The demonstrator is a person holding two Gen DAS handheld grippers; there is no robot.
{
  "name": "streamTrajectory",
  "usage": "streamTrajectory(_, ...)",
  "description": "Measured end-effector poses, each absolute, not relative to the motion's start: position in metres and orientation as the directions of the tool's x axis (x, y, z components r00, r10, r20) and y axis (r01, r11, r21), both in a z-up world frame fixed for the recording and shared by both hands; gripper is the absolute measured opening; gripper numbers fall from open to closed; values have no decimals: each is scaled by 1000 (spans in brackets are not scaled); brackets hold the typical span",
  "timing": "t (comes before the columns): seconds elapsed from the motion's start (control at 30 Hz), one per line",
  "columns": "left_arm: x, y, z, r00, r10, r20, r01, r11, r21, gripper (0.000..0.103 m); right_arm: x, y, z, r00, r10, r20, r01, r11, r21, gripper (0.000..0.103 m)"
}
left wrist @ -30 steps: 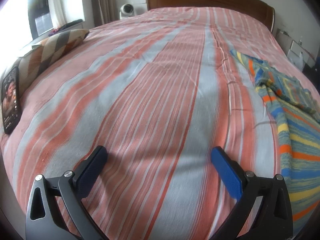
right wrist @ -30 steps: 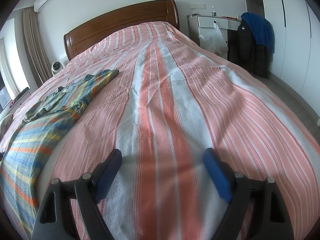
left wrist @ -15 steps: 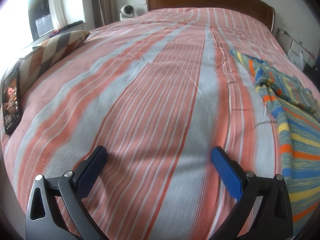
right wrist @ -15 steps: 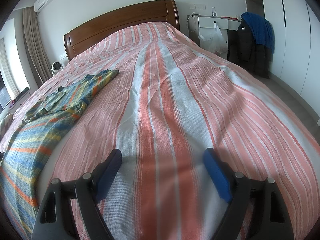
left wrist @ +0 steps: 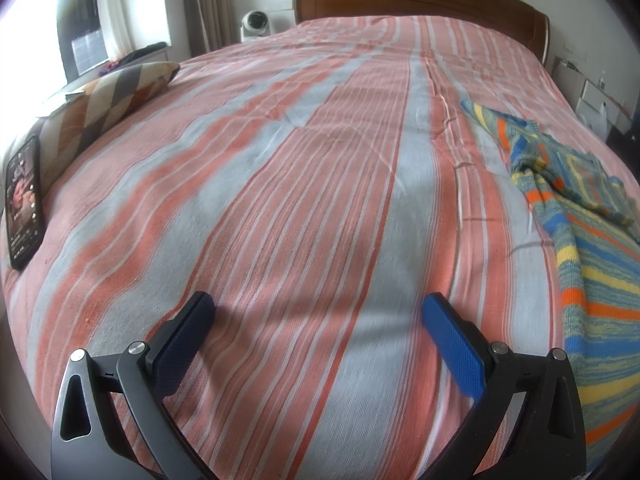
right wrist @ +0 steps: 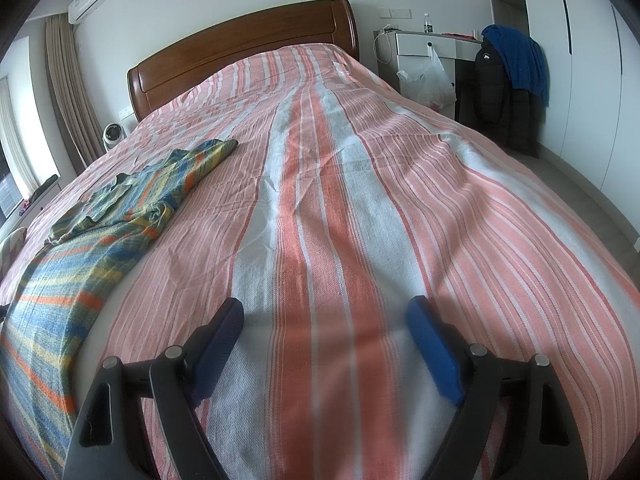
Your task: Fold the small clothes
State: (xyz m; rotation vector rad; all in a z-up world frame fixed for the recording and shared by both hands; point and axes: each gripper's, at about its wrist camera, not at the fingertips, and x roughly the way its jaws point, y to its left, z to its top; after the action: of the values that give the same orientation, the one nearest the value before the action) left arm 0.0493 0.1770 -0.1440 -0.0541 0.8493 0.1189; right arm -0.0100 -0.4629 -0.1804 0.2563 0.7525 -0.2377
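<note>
A bed [left wrist: 312,184] covered in a red, white and pale grey striped sheet fills both views, with its dark wooden headboard [right wrist: 240,52] at the far end. The left gripper [left wrist: 318,312] hangs over the near part of the bed with its blue-padded jaws spread wide and nothing between them but bare sheet. The right gripper [right wrist: 324,316] hangs likewise over the near part of the bed, its jaws just as wide apart and empty. The small garment [left wrist: 576,232], a knitted piece striped in blue, yellow, green and orange, lies on the bed between the two grippers: at the right edge of the left wrist view and at the left edge of the right wrist view [right wrist: 92,240]. Its far part is rumpled, with one sleeve stretched toward the headboard; its near part lies flatter. Neither gripper touches it. On the bed's window side, a phone [left wrist: 24,200] with a lit screen lies by a patterned pillow [left wrist: 112,96]. Beyond the bed's other side, a dark jacket [right wrist: 504,88] hangs near a white desk [right wrist: 424,46].
</note>
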Motion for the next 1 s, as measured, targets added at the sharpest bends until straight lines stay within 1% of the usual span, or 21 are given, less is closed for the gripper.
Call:
streamTrajectory(0.53, 50, 178, -144, 657, 81, -749, -128, 992, -5, 103, -10, -463, -181, 706, -121, -698, 304, 942, 143, 83)
streamTrajectory(0.63, 47, 183, -135, 643, 47, -764, -112, 993, -33, 100, -9, -463, -180, 700, -119, -704, 304, 942, 144, 83)
streamTrajectory(0.7, 33, 190, -119, 647, -13, -763, -98, 990, -100, 100, -5, -462, -173, 662, -120, -740, 309, 943, 124, 83)
streamTrajectory(0.73, 20, 192, -109, 646, -70, -760, -67, 987, -148, 100, -3, -461, -168, 641, -118, -758, 309, 944, 115, 83)
streamTrajectory(0.8, 0, 187, -103, 598, -152, -787, 2, 982, -188, 100, -12, -453, -142, 652, -32, -758, 248, 953, 173, 83)
streamTrajectory(0.87, -18, 174, -112, 504, -199, -840, 71, 979, -190, 100, -25, -438, -121, 657, 62, -751, 162, 962, 221, 83)
streamTrajectory(0.9, -25, 168, -119, 465, -207, -861, 95, 978, -184, 100, -34, -426, -113, 632, 141, -762, 100, 961, 260, 83)
streamTrajectory(0.93, -32, 162, -125, 435, -204, -877, 110, 979, -173, 100, -39, -419, -111, 607, 190, -771, 69, 955, 289, 83)
streamTrajectory(0.97, -40, 155, -130, 414, -186, -891, 126, 981, -146, 100, -49, -406, -112, 543, 277, -793, 27, 938, 346, 83)
streamTrajectory(1.0, -45, 150, -132, 413, -162, -896, 140, 984, -114, 99, -54, -399, -115, 508, 308, -804, 15, 930, 366, 83)
